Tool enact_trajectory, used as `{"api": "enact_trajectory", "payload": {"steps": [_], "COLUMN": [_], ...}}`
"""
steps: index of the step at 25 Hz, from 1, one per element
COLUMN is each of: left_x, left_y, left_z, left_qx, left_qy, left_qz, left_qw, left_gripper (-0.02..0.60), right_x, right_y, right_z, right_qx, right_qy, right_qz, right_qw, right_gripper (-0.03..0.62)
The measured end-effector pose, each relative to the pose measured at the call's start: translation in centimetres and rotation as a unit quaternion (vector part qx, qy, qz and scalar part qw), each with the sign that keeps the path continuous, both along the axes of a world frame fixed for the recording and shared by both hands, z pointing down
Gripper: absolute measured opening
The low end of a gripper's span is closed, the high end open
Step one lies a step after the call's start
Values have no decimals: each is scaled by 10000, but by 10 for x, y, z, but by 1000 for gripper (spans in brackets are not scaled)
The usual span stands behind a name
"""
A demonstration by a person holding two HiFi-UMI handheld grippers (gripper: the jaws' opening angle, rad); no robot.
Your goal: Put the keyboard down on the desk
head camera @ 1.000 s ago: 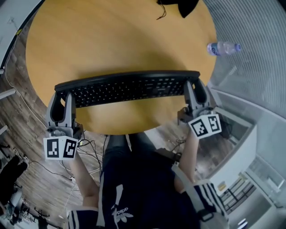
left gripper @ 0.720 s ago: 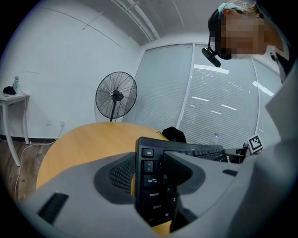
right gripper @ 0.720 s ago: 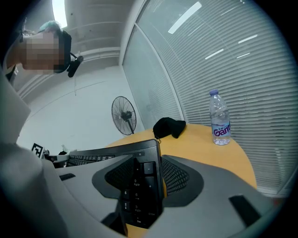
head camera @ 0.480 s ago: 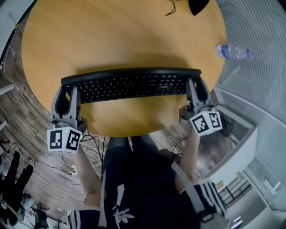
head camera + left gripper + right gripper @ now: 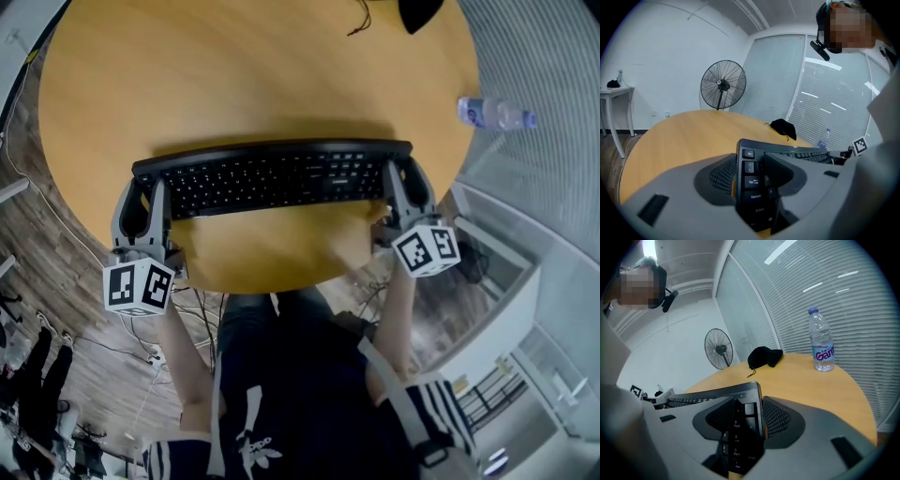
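A long black keyboard (image 5: pixel 272 178) stretches crosswise over the near part of the round wooden desk (image 5: pixel 234 75), casting a narrow shadow just behind it. I cannot tell whether it touches the wood. My left gripper (image 5: pixel 143 192) is shut on its left end, where the Esc and Tab keys (image 5: pixel 749 180) show between the jaws. At the other end, my right gripper (image 5: pixel 403 178) is shut on the number pad (image 5: pixel 738 437). Both grippers hang at the desk's near edge.
A clear water bottle (image 5: pixel 495 113) stands at the desk's right rim, and a black pouch (image 5: pixel 419 11) lies at the far side. A standing fan (image 5: pixel 723 84) and a white side table (image 5: pixel 614 93) are beyond the desk. Cables lie on the floor below.
Both grippers have carried the keyboard farther over the desk. Its shadow has drawn closer to it, so it sits lower than before.
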State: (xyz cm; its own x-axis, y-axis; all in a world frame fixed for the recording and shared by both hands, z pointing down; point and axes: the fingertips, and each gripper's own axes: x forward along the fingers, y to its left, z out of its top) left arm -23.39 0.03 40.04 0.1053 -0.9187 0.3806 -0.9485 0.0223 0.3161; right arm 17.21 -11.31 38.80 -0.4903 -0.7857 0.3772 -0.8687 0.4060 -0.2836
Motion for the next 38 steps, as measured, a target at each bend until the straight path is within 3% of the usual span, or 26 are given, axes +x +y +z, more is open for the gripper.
{"api": "enact_trajectory", "payload": {"steps": [7,21,34,38], "left_x": [-1,-5,-7,-9], "left_y": [-4,-22,-23,-20], "left_z": [13,33,32,22], "left_qx": [-263,-1122,-1126,-1091], "left_qy": [-78,-215,-122,-472], "left_qz": [-89,-152,-142,-105], "left_qw": [9996,9933,9935,9929], "left_gripper": [186,186,186,186], "right_x": [1,-5,-6,-3], "right_y": [-4,-16,-19,-16], "right_z": [11,31,32,28], "right_qx": [-369,-1159,-1094,-833], "right_qy": [-32,422,421,702], "right_qz": [117,283,184,129], "right_qw": [9992,9920,9929,9940], "right_gripper": [173,173,173,173]}}
